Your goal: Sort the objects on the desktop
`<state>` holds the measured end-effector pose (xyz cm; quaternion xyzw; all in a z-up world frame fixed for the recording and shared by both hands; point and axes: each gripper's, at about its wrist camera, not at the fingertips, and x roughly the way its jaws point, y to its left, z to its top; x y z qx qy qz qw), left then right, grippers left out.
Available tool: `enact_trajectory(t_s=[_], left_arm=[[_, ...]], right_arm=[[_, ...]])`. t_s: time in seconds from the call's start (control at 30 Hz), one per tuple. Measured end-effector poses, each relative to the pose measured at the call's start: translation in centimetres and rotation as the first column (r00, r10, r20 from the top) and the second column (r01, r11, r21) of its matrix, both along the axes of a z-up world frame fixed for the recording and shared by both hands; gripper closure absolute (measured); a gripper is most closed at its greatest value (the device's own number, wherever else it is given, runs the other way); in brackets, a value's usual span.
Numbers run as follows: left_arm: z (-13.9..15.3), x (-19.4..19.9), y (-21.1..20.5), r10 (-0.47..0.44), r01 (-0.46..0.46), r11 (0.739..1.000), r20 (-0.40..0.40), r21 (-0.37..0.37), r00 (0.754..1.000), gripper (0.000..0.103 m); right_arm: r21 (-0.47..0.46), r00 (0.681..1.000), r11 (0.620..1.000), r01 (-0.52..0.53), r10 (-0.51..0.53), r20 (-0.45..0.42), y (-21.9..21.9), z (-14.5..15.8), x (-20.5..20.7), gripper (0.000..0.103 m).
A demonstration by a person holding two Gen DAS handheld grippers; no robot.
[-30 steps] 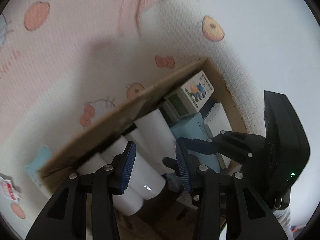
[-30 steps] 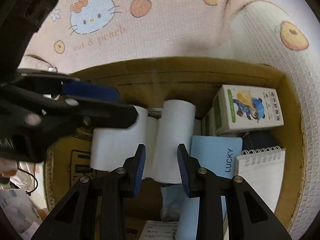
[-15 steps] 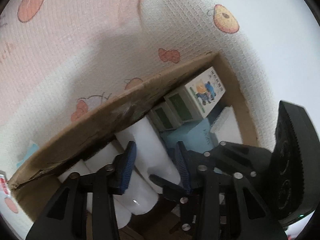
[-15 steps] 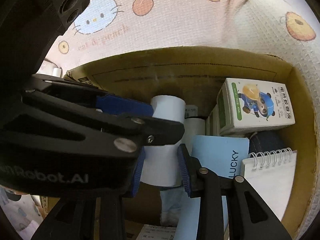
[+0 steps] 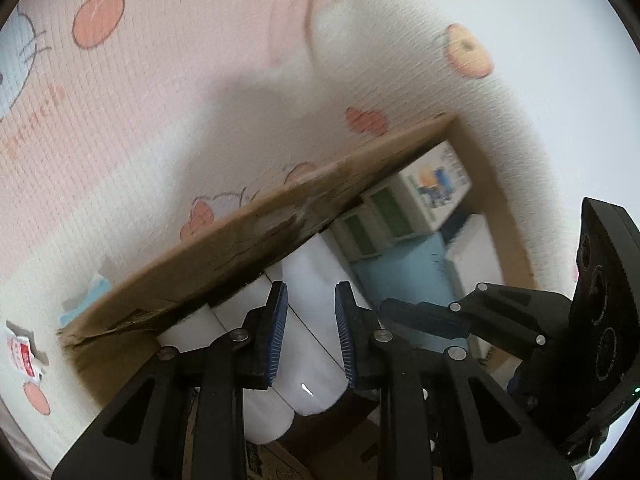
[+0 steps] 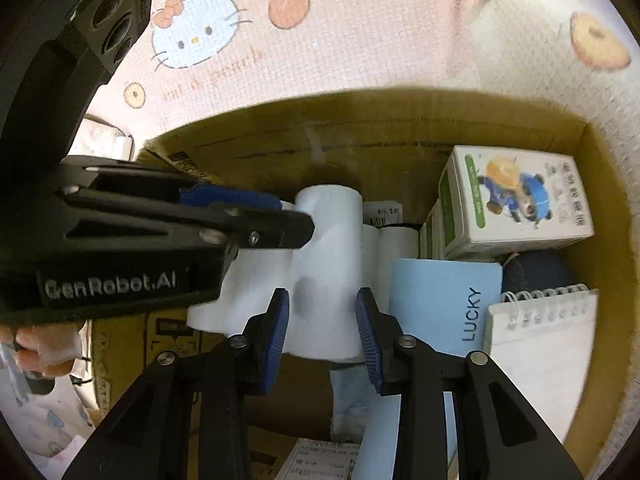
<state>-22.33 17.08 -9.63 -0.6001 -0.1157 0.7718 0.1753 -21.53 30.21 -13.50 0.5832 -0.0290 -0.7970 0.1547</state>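
Our left gripper [image 5: 310, 334] is closing around a white roll [image 5: 316, 320] in the cardboard box [image 5: 208, 276]; earlier its jaws were wider. Our right gripper [image 6: 322, 330] pinches another white roll [image 6: 326, 280].

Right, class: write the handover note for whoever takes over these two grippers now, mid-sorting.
Right gripper: shut on a white paper roll inside the brown cardboard box.
Left gripper: jaws closing, apparently on the same roll.
Already boxed: blue LUCKY notebook, white spiral notepad, cartoon-printed carton.
Left to do: probably settle the roll and release; a small red-and-white packet lies outside the box.
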Motion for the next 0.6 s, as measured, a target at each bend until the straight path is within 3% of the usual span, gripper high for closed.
enact_trajectory(t_s=[0.23,0.37,0.4,0.43,0.5,0.6], left_arm=[[4.1,2.3,-2.7,0.032,-0.018,0.995,-0.149,0.096,0.988,0.063],[6.0,3.8,-4.1,0.03,-0.012,0.997,-0.253,0.074,0.967,0.064],[6.3,4.2,-4.5,0.03,-0.012,0.998,-0.283,0.065,0.959,0.068],[6.8,4.4,-4.7,0.034,-0.016,0.998,-0.311,0.061,0.95,0.08],[7.9,5.3,-5.9,0.047,-0.028,0.998,-0.348,0.059,0.936,0.093],[7.9,6.6,-7.7,0.068,-0.041,0.996,-0.388,0.077,0.919,0.094]], right_arm=[[0.04,0.996,0.999,-0.035,0.038,-0.081,-1.8,3.7,1.4,0.072],[0.065,0.991,0.996,-0.062,0.069,-0.111,-3.0,5.4,2.3,0.072],[0.059,0.99,0.996,-0.07,0.077,-0.121,-3.6,5.9,2.6,0.072],[0.059,0.989,0.996,-0.072,0.08,-0.128,-3.6,6.3,3.6,0.072],[0.069,0.985,0.994,-0.082,0.091,-0.148,-4.8,7.1,4.6,0.072],[0.089,0.982,0.991,-0.101,0.113,-0.15,-5.8,7.0,4.8,0.072]])
